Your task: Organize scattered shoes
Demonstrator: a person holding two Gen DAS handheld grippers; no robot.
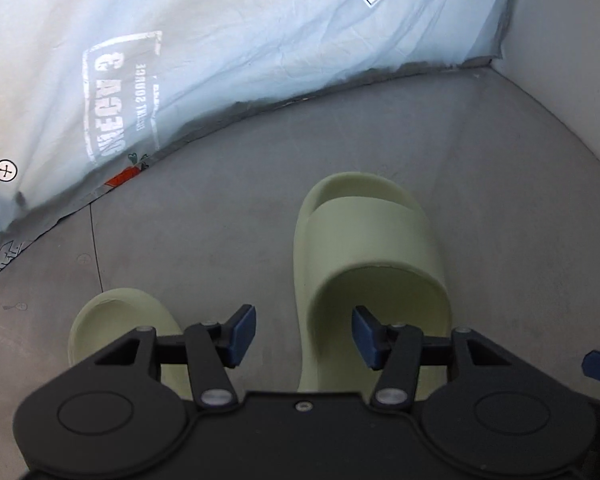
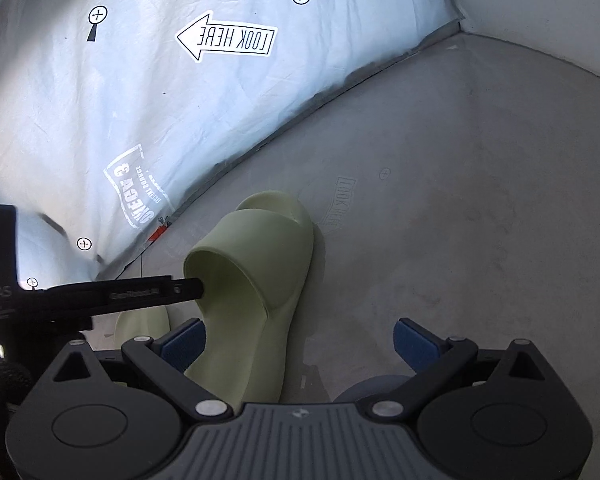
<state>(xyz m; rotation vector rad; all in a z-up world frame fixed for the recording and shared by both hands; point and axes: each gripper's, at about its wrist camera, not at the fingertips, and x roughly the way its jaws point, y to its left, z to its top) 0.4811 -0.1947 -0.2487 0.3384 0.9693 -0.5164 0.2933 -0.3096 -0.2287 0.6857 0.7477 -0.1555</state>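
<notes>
Both slides sit side by side, left gripper and right gripper parted and empty, so next comes nudging the right slide level with the left slide

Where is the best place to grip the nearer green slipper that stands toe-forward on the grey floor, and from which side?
Probably the strap's rear edge. The green slipper lies flat, toe away, its strap arching high over an open foot hole that faces the left gripper. Come from the heel side, one finger under the arch, one on top; the sole is likely too wide.

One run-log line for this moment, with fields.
left hand-held gripper: open, empty | right hand-held gripper: open | green slides: two, on floor
</notes>
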